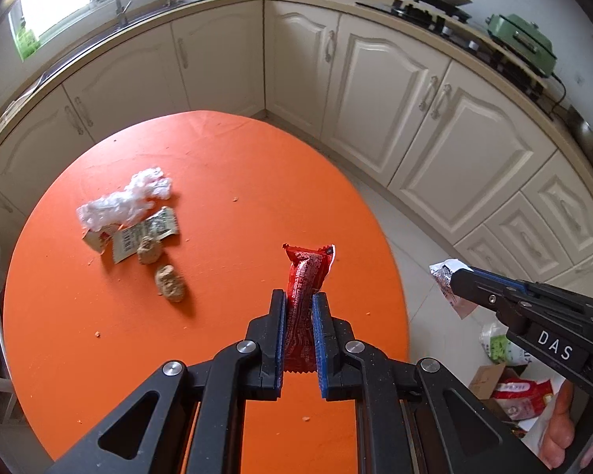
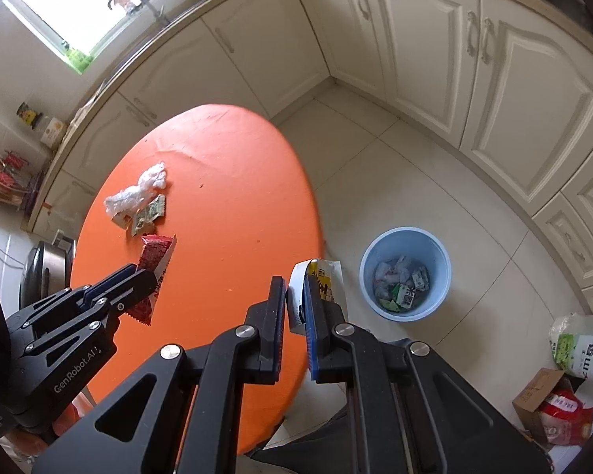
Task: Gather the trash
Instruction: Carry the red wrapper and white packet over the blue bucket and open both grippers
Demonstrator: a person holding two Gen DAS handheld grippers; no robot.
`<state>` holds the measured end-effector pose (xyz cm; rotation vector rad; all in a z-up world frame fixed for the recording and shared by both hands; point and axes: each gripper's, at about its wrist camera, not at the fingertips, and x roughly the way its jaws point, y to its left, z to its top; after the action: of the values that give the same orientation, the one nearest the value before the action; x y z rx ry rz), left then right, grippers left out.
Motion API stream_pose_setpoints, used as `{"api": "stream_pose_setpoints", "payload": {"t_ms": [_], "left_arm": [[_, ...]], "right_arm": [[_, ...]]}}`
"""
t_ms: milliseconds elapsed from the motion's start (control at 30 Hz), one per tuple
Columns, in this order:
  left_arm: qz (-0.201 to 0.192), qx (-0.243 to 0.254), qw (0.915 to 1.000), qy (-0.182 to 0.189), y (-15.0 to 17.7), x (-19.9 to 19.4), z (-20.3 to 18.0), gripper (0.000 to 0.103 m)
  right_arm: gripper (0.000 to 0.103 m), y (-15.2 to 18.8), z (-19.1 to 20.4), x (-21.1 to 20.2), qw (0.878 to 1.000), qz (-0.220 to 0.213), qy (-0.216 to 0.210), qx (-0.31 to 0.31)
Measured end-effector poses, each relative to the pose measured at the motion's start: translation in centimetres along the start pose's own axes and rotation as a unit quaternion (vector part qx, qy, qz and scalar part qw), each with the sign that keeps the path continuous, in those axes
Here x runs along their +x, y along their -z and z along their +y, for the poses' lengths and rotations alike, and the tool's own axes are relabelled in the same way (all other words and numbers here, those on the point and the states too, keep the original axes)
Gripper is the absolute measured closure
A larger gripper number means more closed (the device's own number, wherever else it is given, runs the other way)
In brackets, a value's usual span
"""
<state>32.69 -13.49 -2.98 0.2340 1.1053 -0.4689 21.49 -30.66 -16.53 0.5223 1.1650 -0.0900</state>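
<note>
My left gripper is shut on a red snack wrapper and holds it above the round orange table. The same gripper and red wrapper show at the left of the right wrist view. My right gripper is shut on a white and yellow carton, past the table's edge over the floor; it appears in the left wrist view as the gripper with crumpled packaging. A blue bin with trash inside stands on the floor. Clear plastic, a torn wrapper and two brown lumps lie on the table.
Cream kitchen cabinets curve around the table. A stove and a green appliance sit on the counter. A cardboard box and a white bag rest on the floor at the right. Crumbs dot the table.
</note>
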Motion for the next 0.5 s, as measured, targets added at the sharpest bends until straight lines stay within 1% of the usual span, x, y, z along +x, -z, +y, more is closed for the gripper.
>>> {"api": "stream_pose_setpoints", "payload": {"t_ms": [133, 300, 500], "left_arm": [[0.004, 0.029, 0.9995, 0.009, -1.1, 1.5, -3.6, 0.094], [0.019, 0.061, 0.9978, 0.014, -2.3, 4.1, -7.7, 0.094], [0.034, 0.098, 0.9946, 0.008, -4.0, 7.9, -12.3, 0.093]], "right_arm": [[0.094, 0.0, -3.8, -1.0, 0.999, -0.009, 0.007, 0.030], [0.094, 0.4, -8.8, -2.0, 0.997, -0.019, 0.012, 0.070], [0.094, 0.9, -13.8, -1.5, 0.994, -0.014, 0.017, 0.109]]}}
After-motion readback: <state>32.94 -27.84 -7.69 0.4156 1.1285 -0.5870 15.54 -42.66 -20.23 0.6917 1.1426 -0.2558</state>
